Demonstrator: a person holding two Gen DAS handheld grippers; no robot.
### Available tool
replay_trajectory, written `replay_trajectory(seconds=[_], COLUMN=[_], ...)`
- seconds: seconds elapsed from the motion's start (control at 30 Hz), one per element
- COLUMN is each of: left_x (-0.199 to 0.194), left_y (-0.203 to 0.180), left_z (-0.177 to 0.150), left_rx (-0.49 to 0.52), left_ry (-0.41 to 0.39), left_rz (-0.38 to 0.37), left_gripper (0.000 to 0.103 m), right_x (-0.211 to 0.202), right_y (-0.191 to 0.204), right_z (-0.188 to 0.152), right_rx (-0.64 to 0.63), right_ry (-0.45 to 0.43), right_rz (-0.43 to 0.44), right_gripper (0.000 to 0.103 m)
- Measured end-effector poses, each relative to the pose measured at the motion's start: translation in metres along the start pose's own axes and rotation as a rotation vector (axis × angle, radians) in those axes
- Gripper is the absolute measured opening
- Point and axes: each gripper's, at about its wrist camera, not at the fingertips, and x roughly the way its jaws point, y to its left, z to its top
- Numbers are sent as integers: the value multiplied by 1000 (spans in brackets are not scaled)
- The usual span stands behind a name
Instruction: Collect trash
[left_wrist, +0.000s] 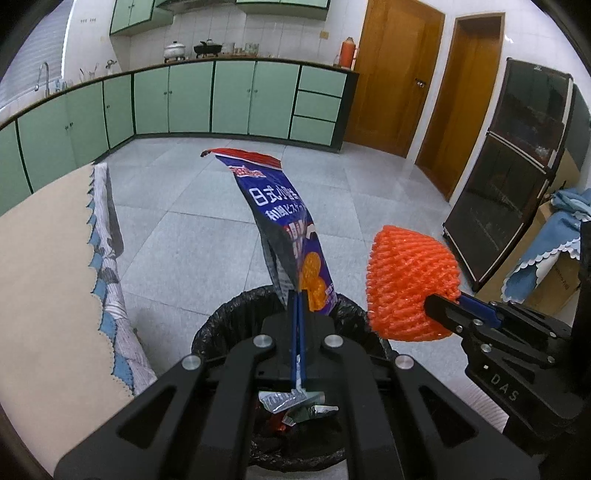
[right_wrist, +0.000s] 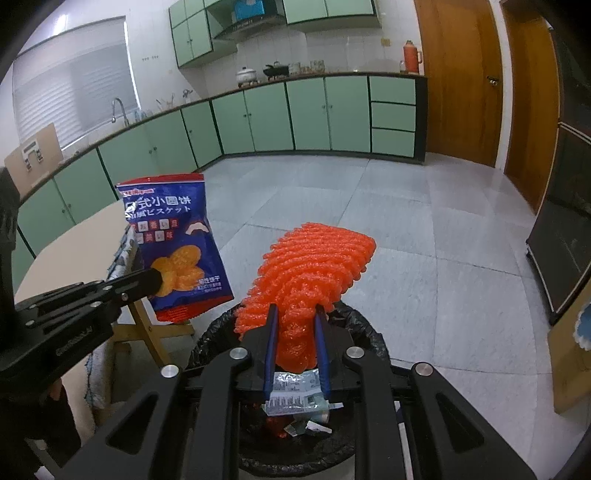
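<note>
Holding one biscuit bag (left_wrist: 284, 236) and one orange foam net (right_wrist: 314, 273) over one bin (left_wrist: 210, 328).

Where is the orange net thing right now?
The orange foam net is pinched in the right hand-held gripper, just above the black-lined trash bin, to the right of the blue snack bag.

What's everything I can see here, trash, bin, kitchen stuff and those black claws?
Snack bag: one, blue and red, pinched in the left gripper above the bin.
Foam net: one, orange, clamped in the right gripper above the bin.
Trash bin: one, black liner, on the floor, scraps inside.
Table: one, beige cloth, beside the bin.
Cabinets: green, along the walls.
Doors: two, brown wood.
Thermos: one, orange, on the counter.
Left gripper: black, shut.
Right gripper: black, shut.
</note>
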Motion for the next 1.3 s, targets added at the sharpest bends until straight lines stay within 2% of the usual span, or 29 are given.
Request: replay_trajectory(seconds=[0.17,0.37,0.43,0.47,0.53,0.63,0.7,0.77,0.83,0.9,1.0,1.13,1.3], left_x=[1,-3,-6,-7,-13,-22,-29,-37,-45,-54,-66,-86,-114], left_y=[1,4,5,5,7,8,9,10,11,13,19,26,32], left_z=[6,7,7,7,8,9,10,10,11,11,12,13,14], left_rx=[-6,-23,-29,-30,-35,-37,-39,-37,-35,-41,-54,-61,-67], left_ry=[2,-1,-7,-10,-23,-42,-55,-75,-90,-103,-121,-152,-197], left_rz=[0,1,3,5,8,12,14,25,33,36,44,72,91], left_gripper=[4,4,6,11,17,19,25,37,44,51,62,80,86], right_x=[6,4,2,0,-4,-12,-18,-23,-30,-36,-45,-58,-75], right_y=[1,-2,-2,-1,2,5,9,11,13,15,19,25,37], right_z=[3,6,7,7,9,13,16,18,21,24,28,32,36], right_rx=[-6,3,4,3,1,-1,-5,-10,-7,1,4,-6,-8], right_ry=[10,-3,-9,-14,-27,-48,-63,-75,-89,-100,-119,-138,-157], right_rz=[18,26,23,19,15,9,7,0,-6,-14,-13,1,31], right_gripper=[26,30,37,43,48,57,64,71,78,90,96,97,97])
